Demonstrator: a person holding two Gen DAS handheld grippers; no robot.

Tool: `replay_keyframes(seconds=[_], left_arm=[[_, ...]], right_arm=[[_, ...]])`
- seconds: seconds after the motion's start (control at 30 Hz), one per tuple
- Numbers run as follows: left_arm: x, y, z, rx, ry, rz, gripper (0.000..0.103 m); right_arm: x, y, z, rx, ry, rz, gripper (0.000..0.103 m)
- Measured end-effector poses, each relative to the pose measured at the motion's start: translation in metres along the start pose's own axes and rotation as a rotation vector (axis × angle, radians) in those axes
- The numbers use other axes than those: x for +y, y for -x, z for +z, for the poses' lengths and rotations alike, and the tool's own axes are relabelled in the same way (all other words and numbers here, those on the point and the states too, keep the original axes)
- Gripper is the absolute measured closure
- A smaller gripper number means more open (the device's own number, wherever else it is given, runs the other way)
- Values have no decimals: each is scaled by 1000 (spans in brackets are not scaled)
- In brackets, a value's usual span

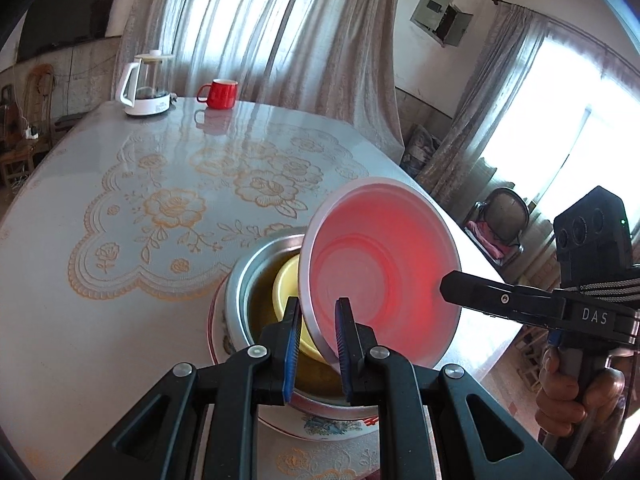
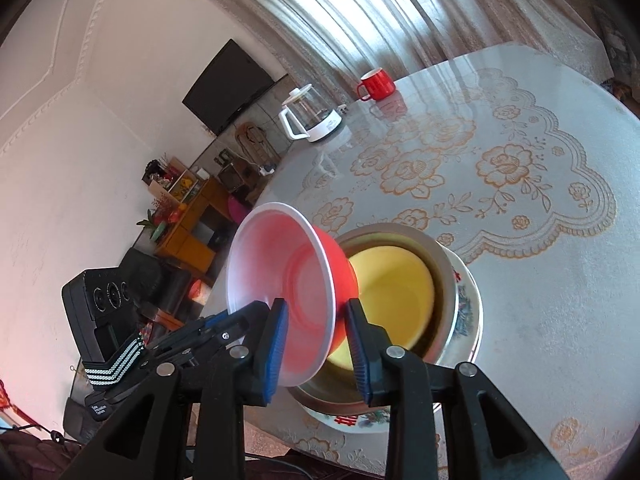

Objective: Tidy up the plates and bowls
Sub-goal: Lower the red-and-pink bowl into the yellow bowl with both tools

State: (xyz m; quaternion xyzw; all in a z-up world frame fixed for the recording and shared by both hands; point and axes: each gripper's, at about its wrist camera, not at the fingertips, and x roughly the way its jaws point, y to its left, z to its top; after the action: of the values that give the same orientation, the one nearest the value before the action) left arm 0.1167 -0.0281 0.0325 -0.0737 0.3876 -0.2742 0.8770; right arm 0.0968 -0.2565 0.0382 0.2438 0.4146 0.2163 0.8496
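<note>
A red plastic bowl [image 1: 380,272] [image 2: 280,272] hangs tilted on its side over a stack near the table's edge. My left gripper [image 1: 319,308] is shut on its rim; in the right wrist view it [image 2: 236,316] comes in from the left. My right gripper [image 2: 316,308] straddles the opposite rim, and its pads stand apart from it on both sides; in the left wrist view it [image 1: 452,286] reaches in from the right. The stack is a yellow bowl [image 1: 286,284] [image 2: 392,288] inside a steel bowl [image 1: 240,280] [image 2: 444,280] on a floral plate [image 1: 332,426] [image 2: 468,312].
The round table [image 1: 120,160] has a glossy cloth with gold flowers. At its far side stand a glass kettle [image 1: 146,88] [image 2: 316,116] and a red mug [image 1: 220,94] [image 2: 378,84]. A hand [image 1: 572,396] holds the right gripper off the table's edge.
</note>
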Motion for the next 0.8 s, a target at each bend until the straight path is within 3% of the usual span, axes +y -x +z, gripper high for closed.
replay_keyframes(seconds=[0.4, 0.5, 0.8], left_arm=[[12, -32, 11, 128, 114, -35, 87], [13, -36, 9, 131, 101, 12, 87], [13, -46, 5, 149, 58, 42, 87]], right_arm=[[-29, -17, 1, 5, -77, -39, 68], [-35, -17, 3, -6, -78, -86, 64], [-34, -27, 13, -32, 7, -174, 64]])
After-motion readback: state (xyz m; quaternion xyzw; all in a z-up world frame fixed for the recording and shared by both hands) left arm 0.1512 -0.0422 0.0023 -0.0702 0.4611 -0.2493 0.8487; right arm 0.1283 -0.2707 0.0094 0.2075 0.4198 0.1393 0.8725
